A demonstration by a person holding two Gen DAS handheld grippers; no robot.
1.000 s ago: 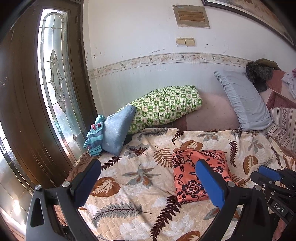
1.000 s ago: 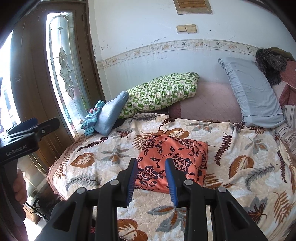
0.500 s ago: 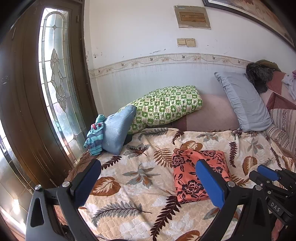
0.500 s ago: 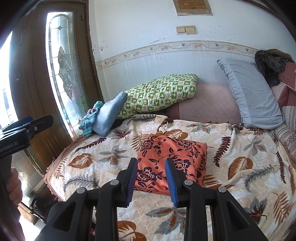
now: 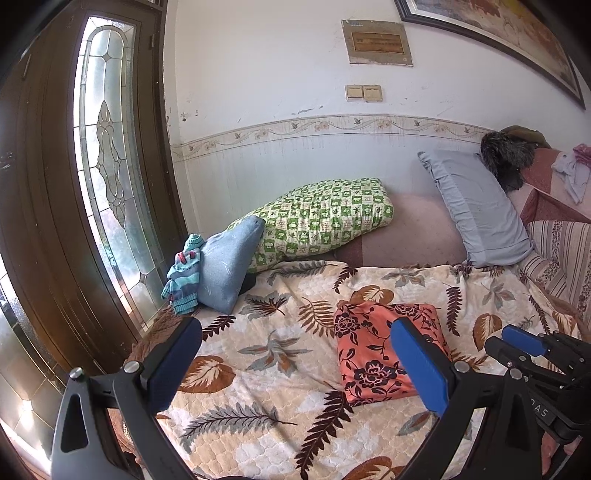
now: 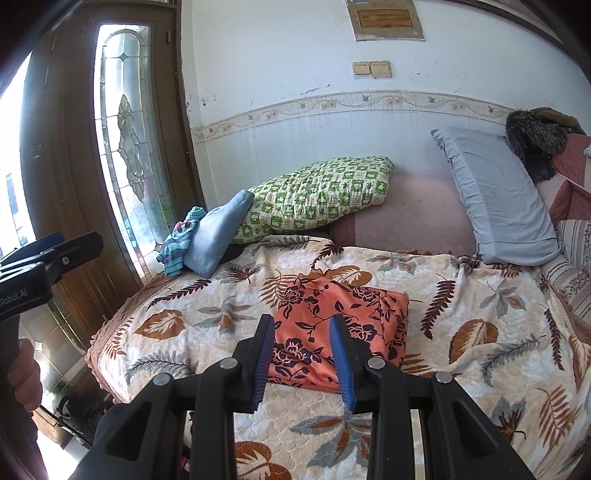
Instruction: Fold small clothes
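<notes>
Evidently the left gripper [image 5: 295, 365] hangs spread wide and empty over the bedspread's [image 5: 258, 369] near edge. Mid-bedspread lies the orange floral garment [image 6: 340, 332], already a flat folded square; thin and probably slippery, it is best pinched at a corner. Before it, the right gripper [image 6: 303, 354] hovers partly spread, holding nothing.

Framed picture [image 5: 498, 33] cropped by top edge; wall plaque [image 5: 378, 42] text illegible.

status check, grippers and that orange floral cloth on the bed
Left gripper open, empty. Right gripper open, empty, above the bed. Folded orange floral cloth flat on leaf-print quilt, untouched. Nothing in the way.
</notes>
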